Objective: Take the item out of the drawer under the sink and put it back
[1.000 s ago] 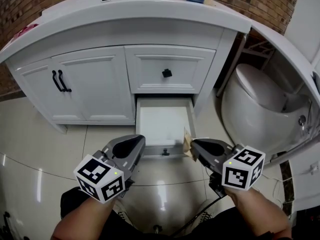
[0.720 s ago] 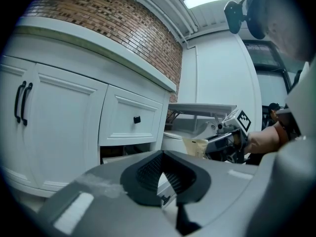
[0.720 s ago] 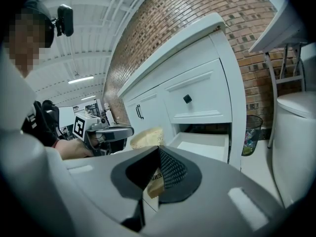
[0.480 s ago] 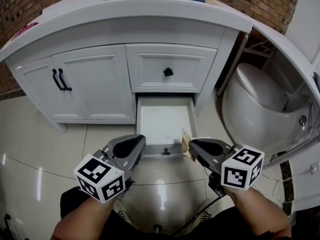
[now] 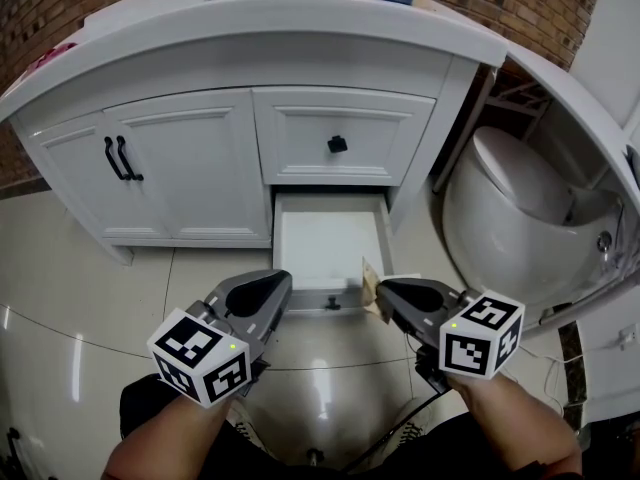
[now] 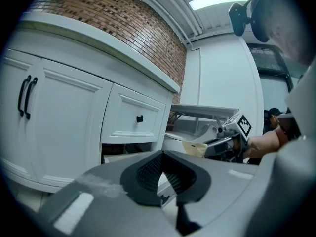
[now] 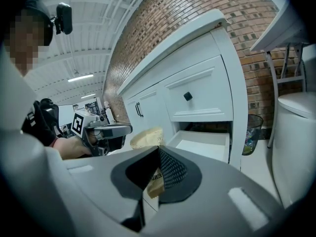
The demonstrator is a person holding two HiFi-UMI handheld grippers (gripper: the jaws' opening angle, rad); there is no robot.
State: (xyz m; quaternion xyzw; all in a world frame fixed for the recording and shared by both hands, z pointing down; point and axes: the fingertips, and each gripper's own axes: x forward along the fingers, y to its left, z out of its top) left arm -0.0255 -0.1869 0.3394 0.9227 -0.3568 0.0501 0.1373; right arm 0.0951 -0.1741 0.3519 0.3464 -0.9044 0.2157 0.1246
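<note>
The bottom drawer of the white sink cabinet stands pulled out, and its white floor shows nothing lying in it. My right gripper is shut on a tan paper packet, held just off the drawer's front right corner. The right gripper view has the packet sticking out past the closed jaws, with the open drawer beyond. My left gripper hovers in front of the drawer's left corner, shut and empty; its pads meet with nothing between them.
Above the open drawer is a closed drawer with a black knob. Two cabinet doors with black handles are at the left. A white toilet stands close on the right. A cable lies on the glossy tiled floor.
My right gripper with the packet has edged slightly left and forward, nearer the drawer's front corner. The left gripper has stayed in place.
</note>
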